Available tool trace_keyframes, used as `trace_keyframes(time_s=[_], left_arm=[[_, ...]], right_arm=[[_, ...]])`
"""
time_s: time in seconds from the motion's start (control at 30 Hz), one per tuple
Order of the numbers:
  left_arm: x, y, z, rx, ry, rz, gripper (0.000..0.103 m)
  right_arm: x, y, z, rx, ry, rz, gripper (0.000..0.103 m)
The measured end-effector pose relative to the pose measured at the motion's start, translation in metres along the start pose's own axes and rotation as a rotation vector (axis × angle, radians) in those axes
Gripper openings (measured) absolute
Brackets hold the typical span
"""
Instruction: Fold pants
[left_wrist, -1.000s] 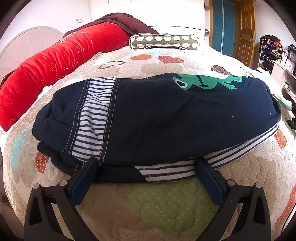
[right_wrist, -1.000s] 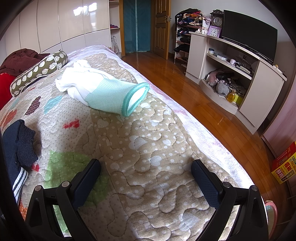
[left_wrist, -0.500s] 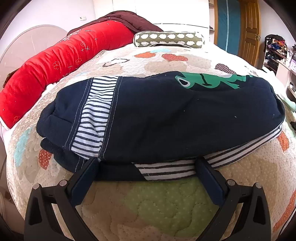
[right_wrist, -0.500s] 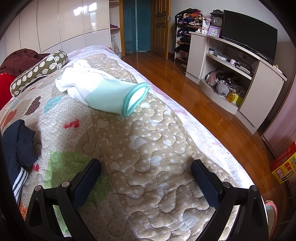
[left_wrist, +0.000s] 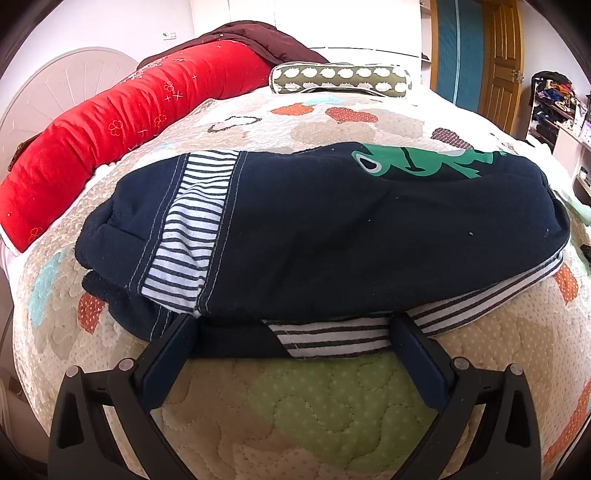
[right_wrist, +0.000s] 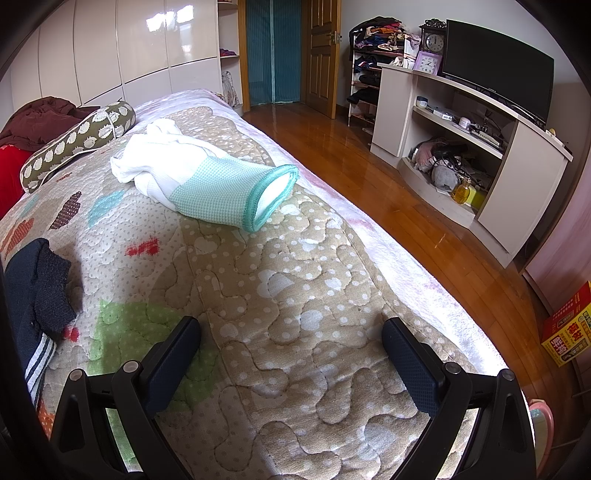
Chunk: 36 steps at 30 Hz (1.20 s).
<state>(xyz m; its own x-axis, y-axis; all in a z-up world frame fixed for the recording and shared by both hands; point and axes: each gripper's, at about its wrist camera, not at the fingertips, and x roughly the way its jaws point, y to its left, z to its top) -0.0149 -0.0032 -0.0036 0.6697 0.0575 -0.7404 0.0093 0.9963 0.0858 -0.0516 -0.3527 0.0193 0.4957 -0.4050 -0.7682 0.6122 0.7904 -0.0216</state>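
Folded navy pants (left_wrist: 332, 236) with striped panels and a green frog print lie on the quilted bed (left_wrist: 314, 406). My left gripper (left_wrist: 291, 328) is open, its fingertips (left_wrist: 181, 332) at the near edge of the pants, straddling the striped hem. In the right wrist view only an end of the pants (right_wrist: 33, 295) shows at the far left. My right gripper (right_wrist: 291, 332) is open and empty above bare quilt, to the right of the pants.
A red bolster (left_wrist: 110, 136) and a patterned bolster (left_wrist: 340, 77) lie at the bed's head. A white and mint garment (right_wrist: 207, 177) lies farther up the bed. The bed's right edge drops to a wooden floor (right_wrist: 406, 206) with a TV cabinet (right_wrist: 480, 147).
The left gripper's view has shifted slightly, with the pants sitting a little lower and nearer in frame. The right gripper has not moved.
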Motion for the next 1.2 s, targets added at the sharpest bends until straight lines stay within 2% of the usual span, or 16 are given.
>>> trace_keyframes(time_s=[0.2,0.27,0.37,0.47,0.53,0.63,0.7,0.77,0.83,0.87,0.9,0.93,0.97,1.0,1.1,1.2], left_arm=[[-0.014,0.004,0.002,0.032,0.015,-0.037,0.102],[-0.026,0.011,0.005,0.024,-0.009,-0.053,0.102],[-0.049,0.037,0.01,-0.021,-0.05,-0.068,0.102],[-0.059,0.078,0.012,-0.119,-0.058,-0.055,0.102],[-0.053,0.11,0.011,-0.2,-0.025,-0.056,0.102],[-0.03,0.152,0.009,-0.327,0.069,-0.061,0.102],[-0.014,0.169,0.011,-0.404,0.119,-0.13,0.102],[-0.005,0.168,0.018,-0.409,0.13,-0.18,0.102],[0.001,0.154,0.03,-0.361,0.1,-0.213,0.101],[0.004,0.146,0.034,-0.335,0.086,-0.22,0.091],[0.009,0.139,0.038,-0.318,0.09,-0.194,0.068],[0.016,0.132,0.04,-0.306,0.114,-0.129,0.053],[0.022,0.129,0.042,-0.304,0.13,-0.102,0.044],[0.022,0.128,0.042,-0.309,0.126,-0.099,0.039],[0.013,0.131,0.044,-0.27,0.099,-0.091,0.033],[0.007,0.144,0.05,-0.241,0.086,-0.069,0.023]], right_arm=[[0.0,0.0,0.0,0.0,0.0,0.0,0.1],[0.0,0.0,0.0,0.0,0.0,0.0,0.1],[0.0,0.0,0.0,0.0,0.0,0.0,0.1],[0.0,0.0,0.0,0.0,0.0,0.0,0.1],[0.0,0.0,0.0,0.0,0.0,0.0,0.1],[0.0,0.0,0.0,0.0,0.0,0.0,0.1],[0.0,0.0,0.0,0.0,0.0,0.0,0.1],[0.0,0.0,0.0,0.0,0.0,0.0,0.1],[0.0,0.0,0.0,0.0,0.0,0.0,0.1],[0.0,0.0,0.0,0.0,0.0,0.0,0.1],[0.0,0.0,0.0,0.0,0.0,0.0,0.1],[0.0,0.0,0.0,0.0,0.0,0.0,0.1],[0.0,0.0,0.0,0.0,0.0,0.0,0.1],[0.0,0.0,0.0,0.0,0.0,0.0,0.1],[0.0,0.0,0.0,0.0,0.0,0.0,0.1],[0.0,0.0,0.0,0.0,0.0,0.0,0.1]])
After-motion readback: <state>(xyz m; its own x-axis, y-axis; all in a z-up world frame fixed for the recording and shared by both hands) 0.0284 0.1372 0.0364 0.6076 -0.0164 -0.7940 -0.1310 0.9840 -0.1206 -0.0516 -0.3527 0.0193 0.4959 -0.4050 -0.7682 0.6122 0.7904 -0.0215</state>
